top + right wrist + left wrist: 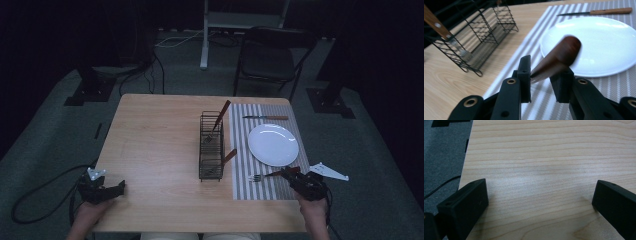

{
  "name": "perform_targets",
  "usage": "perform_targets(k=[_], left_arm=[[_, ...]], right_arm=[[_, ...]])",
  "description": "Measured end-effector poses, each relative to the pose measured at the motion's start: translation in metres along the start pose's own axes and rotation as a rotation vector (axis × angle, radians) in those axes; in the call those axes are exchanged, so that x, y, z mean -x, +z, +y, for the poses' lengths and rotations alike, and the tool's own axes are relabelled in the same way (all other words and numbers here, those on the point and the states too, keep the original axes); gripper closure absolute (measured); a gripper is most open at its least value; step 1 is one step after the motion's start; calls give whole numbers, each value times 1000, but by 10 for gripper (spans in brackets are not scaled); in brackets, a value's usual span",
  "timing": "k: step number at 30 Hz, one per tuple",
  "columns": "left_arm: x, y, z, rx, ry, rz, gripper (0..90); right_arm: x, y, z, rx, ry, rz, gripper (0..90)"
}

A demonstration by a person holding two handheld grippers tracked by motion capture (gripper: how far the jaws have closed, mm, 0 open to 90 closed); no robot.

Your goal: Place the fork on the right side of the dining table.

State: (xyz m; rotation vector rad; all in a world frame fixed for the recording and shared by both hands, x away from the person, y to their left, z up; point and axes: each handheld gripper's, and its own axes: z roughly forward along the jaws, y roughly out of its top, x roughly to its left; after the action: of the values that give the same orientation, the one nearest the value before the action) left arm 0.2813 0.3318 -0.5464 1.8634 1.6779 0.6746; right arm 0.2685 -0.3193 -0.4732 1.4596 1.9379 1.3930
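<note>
A dim room holds a wooden table [155,145] with a striped mat [240,150], plate [273,144], rack [211,145] and knife [265,117]. In the high view the fork [267,175] lies near the plate, long axis left-right, tines left, handle in the right gripper [291,173]. Lower it flat before letting go. Left gripper [540,200] view: jaws wide apart over bare wood. Right gripper view: jaws loosely around the blurred handle, whether pressing I cannot tell.
</note>
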Motion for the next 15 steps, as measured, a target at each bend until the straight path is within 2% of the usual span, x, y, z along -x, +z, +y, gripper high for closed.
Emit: perform_targets(k=[11,15], left_arm=[[0,0,0,1,1,0,8],[0,0,0,1,1,0,8]], right_arm=[[35,4,-11,-42,43,38,644],[47,9,-15,-45,50,59,581]])
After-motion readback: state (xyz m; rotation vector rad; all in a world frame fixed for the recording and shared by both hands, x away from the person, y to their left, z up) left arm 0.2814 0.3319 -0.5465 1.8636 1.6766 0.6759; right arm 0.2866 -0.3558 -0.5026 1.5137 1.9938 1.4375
